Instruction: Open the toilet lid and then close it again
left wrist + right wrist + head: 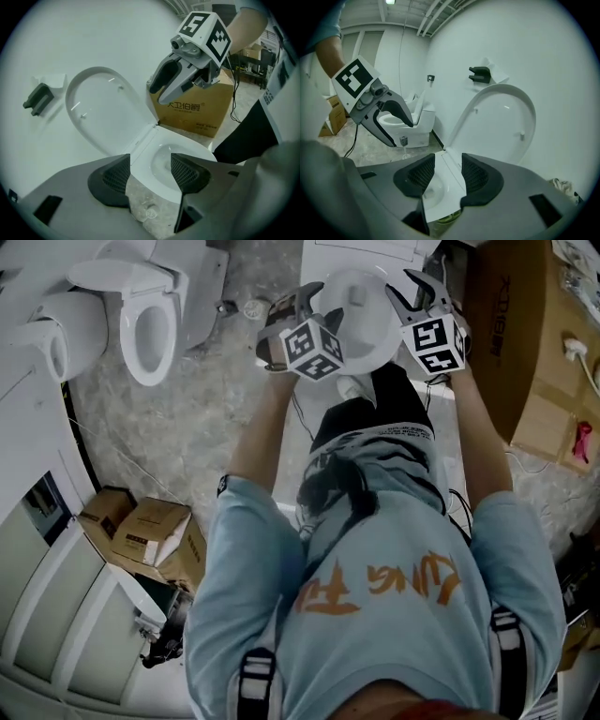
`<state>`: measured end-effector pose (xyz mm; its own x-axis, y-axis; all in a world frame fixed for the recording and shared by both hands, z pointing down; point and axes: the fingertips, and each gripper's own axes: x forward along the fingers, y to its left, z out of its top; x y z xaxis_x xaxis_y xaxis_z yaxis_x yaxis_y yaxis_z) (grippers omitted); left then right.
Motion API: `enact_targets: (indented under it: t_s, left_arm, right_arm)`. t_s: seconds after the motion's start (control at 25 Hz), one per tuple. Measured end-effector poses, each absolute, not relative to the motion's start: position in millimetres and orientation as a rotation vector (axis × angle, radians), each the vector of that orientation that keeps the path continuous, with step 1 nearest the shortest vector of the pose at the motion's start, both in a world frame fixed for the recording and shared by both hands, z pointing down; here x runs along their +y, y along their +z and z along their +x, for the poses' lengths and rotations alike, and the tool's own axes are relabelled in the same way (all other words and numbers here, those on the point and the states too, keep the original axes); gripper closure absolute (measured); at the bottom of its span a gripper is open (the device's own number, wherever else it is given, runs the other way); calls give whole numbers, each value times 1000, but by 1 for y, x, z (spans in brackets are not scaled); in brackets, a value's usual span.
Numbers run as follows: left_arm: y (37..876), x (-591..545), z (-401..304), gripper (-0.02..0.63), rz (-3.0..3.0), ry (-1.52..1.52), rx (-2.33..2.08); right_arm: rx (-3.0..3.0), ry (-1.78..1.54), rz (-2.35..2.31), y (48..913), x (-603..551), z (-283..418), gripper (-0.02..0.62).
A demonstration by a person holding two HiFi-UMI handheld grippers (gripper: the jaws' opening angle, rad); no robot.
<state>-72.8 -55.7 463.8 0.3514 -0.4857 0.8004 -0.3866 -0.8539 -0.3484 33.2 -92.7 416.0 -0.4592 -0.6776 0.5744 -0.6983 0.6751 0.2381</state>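
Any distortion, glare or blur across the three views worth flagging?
Head view: dim, bluish cast, edges bent by the wide lens; the toilet bowl reads flat white. Left gripper view: round black vignette, strong fisheye, raised lid sharp. Right gripper view: same vignette, ceiling lamp glares.

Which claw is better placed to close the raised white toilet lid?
Probably the right claw: it hangs beside the upright white oval toilet lid; the left claw frames the white bowl.

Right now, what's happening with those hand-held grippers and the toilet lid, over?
Left hand-held gripper open, empty; right hand-held gripper likewise. Toilet lid up, untouched. Cardboard box beside bowl, not blocking.
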Motion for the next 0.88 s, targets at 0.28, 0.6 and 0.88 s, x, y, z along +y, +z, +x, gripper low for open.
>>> enact_targets:
  t_s: [0.28,0.6,0.88]
  left_arm:
    - [543,0,-84,304,-2515,-1648,580]
    - [630,65,-100,290,-2521,-1771,395]
    - [702,108,-119,262,-2449,-1881,193]
  right_arm:
    - [-2222,137,911,499,-39,17,390]
    - [-2204,196,722,584,28,1,354]
    - [-2163,110,393,660,85,-23,312]
